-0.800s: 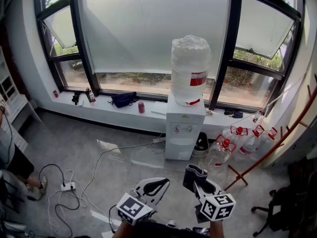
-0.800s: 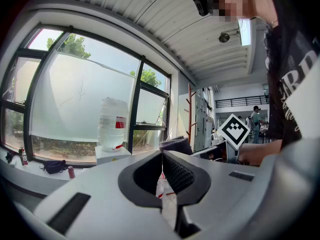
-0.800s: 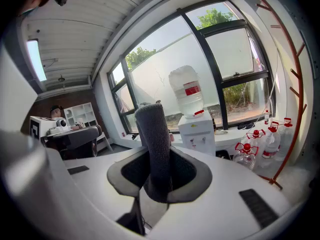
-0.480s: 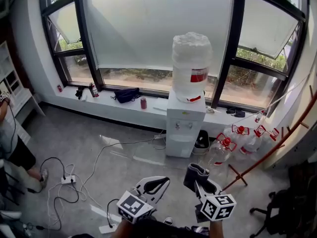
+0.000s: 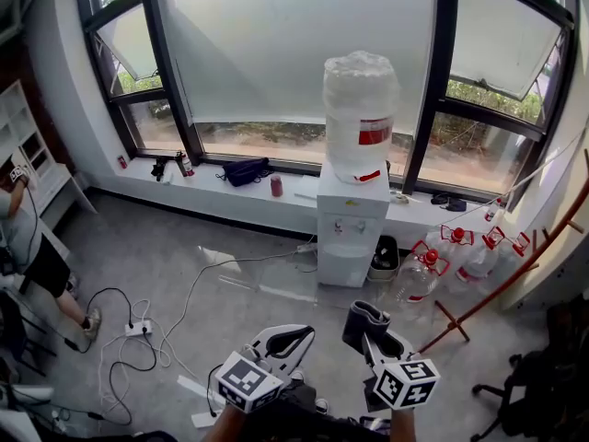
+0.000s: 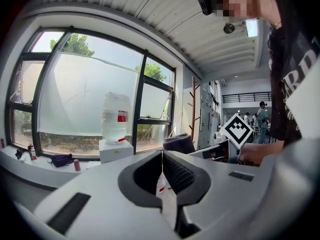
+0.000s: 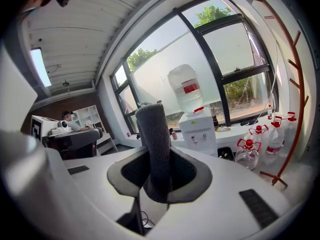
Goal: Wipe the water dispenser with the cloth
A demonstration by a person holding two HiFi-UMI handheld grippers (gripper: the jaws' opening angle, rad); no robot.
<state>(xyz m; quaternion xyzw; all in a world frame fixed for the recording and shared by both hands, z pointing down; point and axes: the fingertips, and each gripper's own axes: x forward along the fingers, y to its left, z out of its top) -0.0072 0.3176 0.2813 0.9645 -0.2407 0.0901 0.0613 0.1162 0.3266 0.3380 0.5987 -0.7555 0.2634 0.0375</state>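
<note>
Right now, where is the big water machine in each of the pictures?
Head view: water dispenser in the upper middle, just right of centre.
Left gripper view: dispenser left of centre, above the gripper's body.
Right gripper view: dispenser just right of centre.
Shared landmark: the upturned bottle with a red label standing on top of it.

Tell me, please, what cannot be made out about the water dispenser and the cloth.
Taps on the water dispenser: too small in the head view.
Its base: left gripper view, behind the shut left gripper.
Lower end of the cloth: right gripper view, buried between the right gripper's jaws.
</note>
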